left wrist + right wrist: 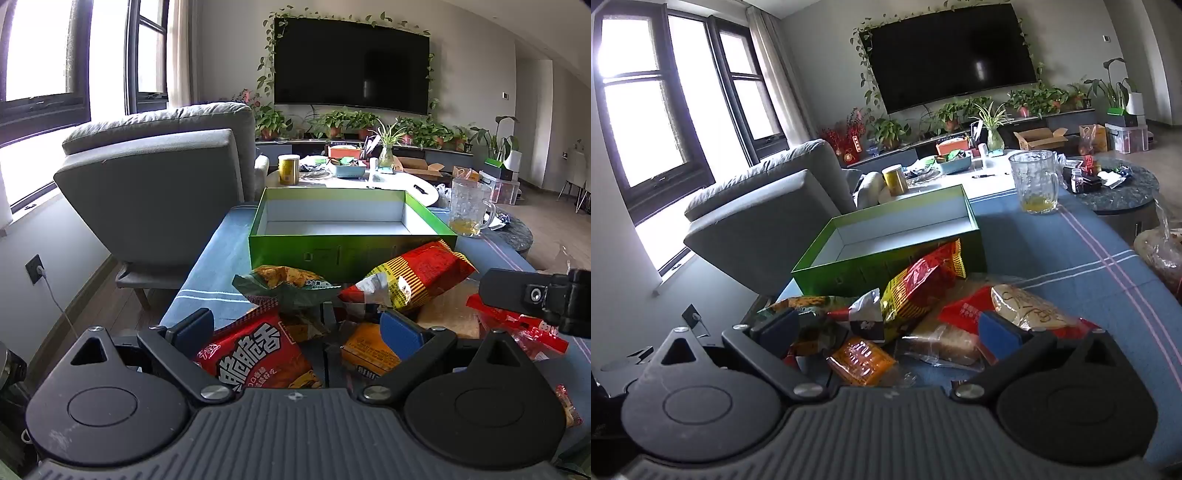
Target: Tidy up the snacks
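While nothing has yet gone into the open green cardboard box with the white inside [334, 225], both sets of tongs hover over the heap of snack packets just short of it. The left tongs [299, 330] stand spread as wide as they go, pads clear of everything; below and between them lie the glossy red crisp bag with big white lettering [255, 354] and a small orange foil packet [365, 350], with a crumpled dark-green bag of chips [284, 284] just ahead. The right tongs [886, 326] are also apart, less widely, gripping nothing — the same orange foil packet [862, 356] sits below the gap, a clear wrapper of pale biscuits [1027, 308] just beyond the right-hand pad, and a red-and-yellow striped snack bag [923, 280] leans against the box's near wall ahead.

Both point forward and somewhat downward at the pile, which looks like the stance for choosing a first packet. The box stands straight ahead of both tongs, past the snacks on the blue striped cloth covering the counter [1052, 254], so anything lifted need only travel forward over the near wall. A clear glass mug with yellow liquid at the bottom [1034, 181] stands ahead and to the right of the box — likely set aside, though a wide swing could catch it.
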Motion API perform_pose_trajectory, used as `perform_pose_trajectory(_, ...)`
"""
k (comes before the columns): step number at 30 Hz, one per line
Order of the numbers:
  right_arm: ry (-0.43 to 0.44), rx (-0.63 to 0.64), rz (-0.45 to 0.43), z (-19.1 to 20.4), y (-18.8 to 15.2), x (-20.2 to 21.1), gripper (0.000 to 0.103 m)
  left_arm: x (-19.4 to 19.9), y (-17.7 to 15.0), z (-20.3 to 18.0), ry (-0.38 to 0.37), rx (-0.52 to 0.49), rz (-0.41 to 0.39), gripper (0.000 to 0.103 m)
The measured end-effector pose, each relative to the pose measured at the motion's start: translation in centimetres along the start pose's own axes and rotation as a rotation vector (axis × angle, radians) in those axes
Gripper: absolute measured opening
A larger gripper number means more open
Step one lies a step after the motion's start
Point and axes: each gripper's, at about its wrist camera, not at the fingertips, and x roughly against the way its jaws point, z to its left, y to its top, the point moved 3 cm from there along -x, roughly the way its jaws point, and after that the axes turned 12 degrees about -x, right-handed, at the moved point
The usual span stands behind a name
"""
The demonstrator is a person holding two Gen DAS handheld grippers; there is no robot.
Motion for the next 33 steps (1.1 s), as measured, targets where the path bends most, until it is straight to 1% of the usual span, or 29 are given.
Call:
perform_pose_trajectory(10, 0.005, -0.021, 0.027, 0.07, -0.29, -0.09, 0.064, -0.18, -0.27, 0.13, 0.010, 0.015, 0.011, 0.097)
perform_pose_trajectory(27, 0.018, 0.003, 0.051, 0.49, -0.63, -0.20, 0.064, -0.12, -0.42, 0.40, 0.007, 0.029, 0.018, 0.097)
perform_pose_trajectory(33, 0.006, 0.005, 0.057, 0.44, -0.79, -0.35, 0.064, -0.14, -0.46, 0.37, 0.006, 0.027, 0.017, 0.096)
